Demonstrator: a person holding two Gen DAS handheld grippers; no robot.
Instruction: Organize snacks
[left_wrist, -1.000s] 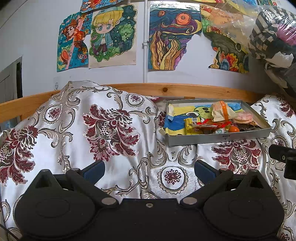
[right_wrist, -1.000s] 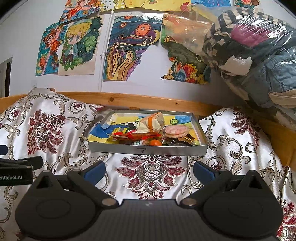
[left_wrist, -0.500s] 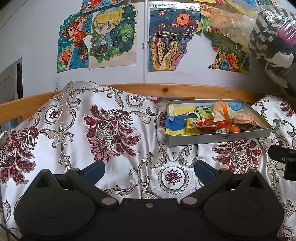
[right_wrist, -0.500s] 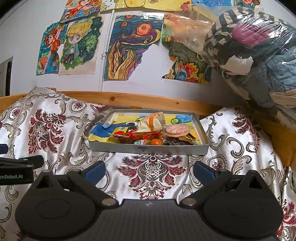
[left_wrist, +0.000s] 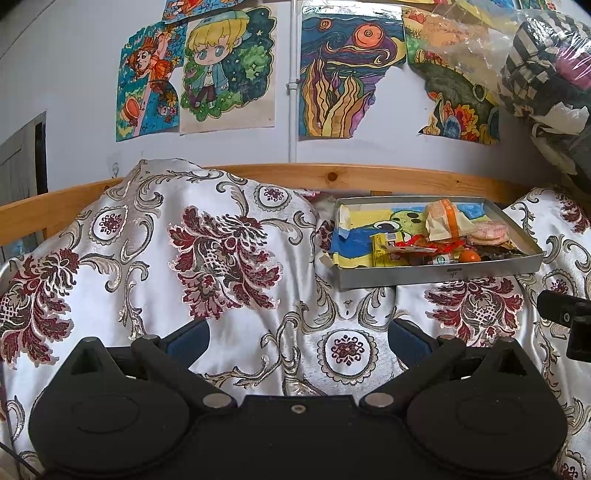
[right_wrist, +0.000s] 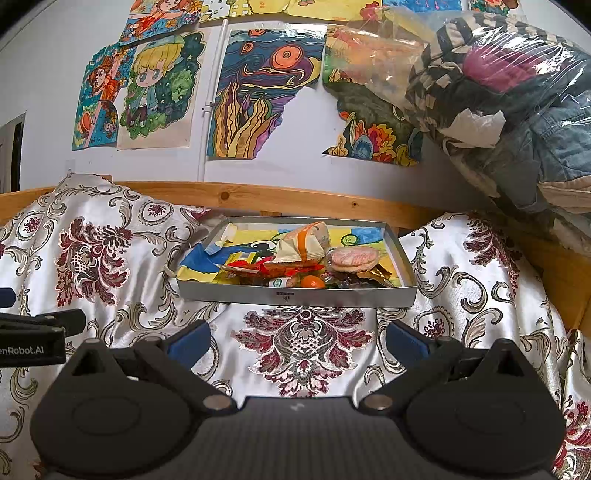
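— What do you have on the left?

— My left gripper (left_wrist: 297, 334) hangs over the cloth (left_wrist: 229, 251), jaws spread wide and holding nothing. Ahead and to its right sits the tray (left_wrist: 436, 275), well apart from the blue pads.

— And what's in the tray?

— The snacks (right_wrist: 295, 264), heaped toward its front wall: a yellow pack (right_wrist: 240, 255), red wrappers, a cream packet (right_wrist: 304, 242) with an orange stripe propped on top, a small orange (right_wrist: 312, 282), then a pink round pack (right_wrist: 352, 258) at the right. The left half of the tray shows only its painted lining.

— The right side?

— My right gripper (right_wrist: 297, 336) points straight at the tray, also spread, also bare — the tray lies just beyond it on the cloth. Behind it runs a wooden rail (right_wrist: 295, 203), with drawings (right_wrist: 258, 92) on the wall and a clear bag (right_wrist: 517, 92) of clothes at far right.
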